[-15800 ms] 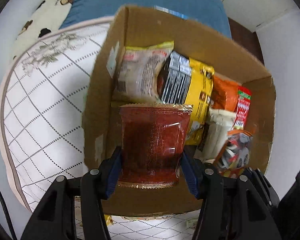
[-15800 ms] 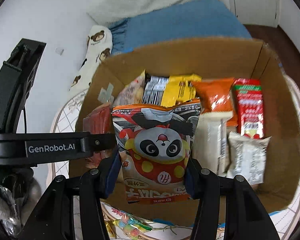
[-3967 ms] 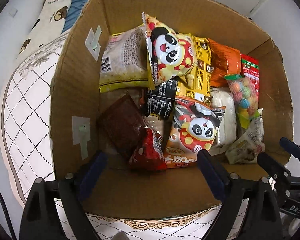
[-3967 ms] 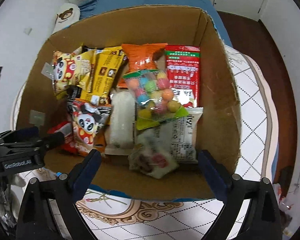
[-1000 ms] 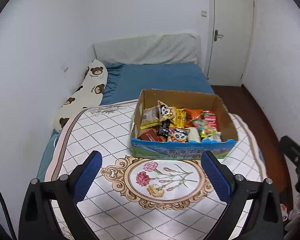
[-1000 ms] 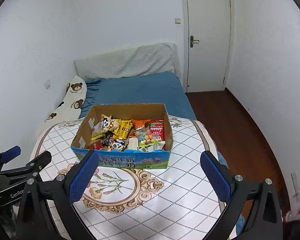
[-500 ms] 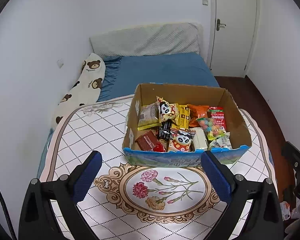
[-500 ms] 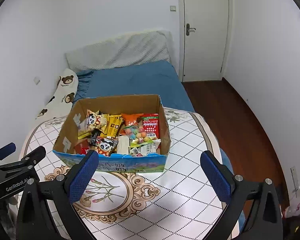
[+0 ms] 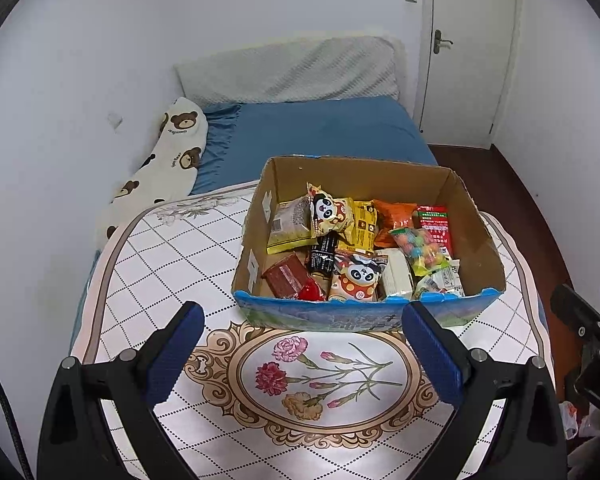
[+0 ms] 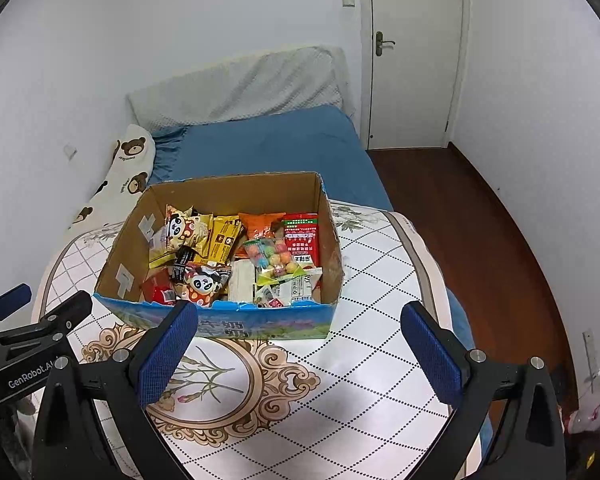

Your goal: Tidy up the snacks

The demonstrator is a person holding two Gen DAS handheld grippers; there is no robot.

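An open cardboard box (image 9: 256,216) with a blue printed front stands on the patterned cloth; it also shows in the right wrist view (image 10: 328,220). It holds several snack packets, among them a panda packet (image 9: 358,276), a bag of coloured candy balls (image 9: 420,246) and a dark red packet (image 9: 286,276). My left gripper (image 9: 302,354) is open and empty, held back from the box's front. My right gripper (image 10: 300,352) is open and empty too, also in front of the box.
The box sits on a table with a white diamond-pattern cloth (image 9: 172,256) with a floral medallion. Behind is a bed with a blue sheet (image 9: 320,128) and a bear-print pillow (image 9: 160,164). A white door (image 10: 412,52) and dark wood floor (image 10: 480,232) lie to the right.
Both grippers, which had drawn far back from the box a second ago, have come slightly closer to it. They stay open and empty.
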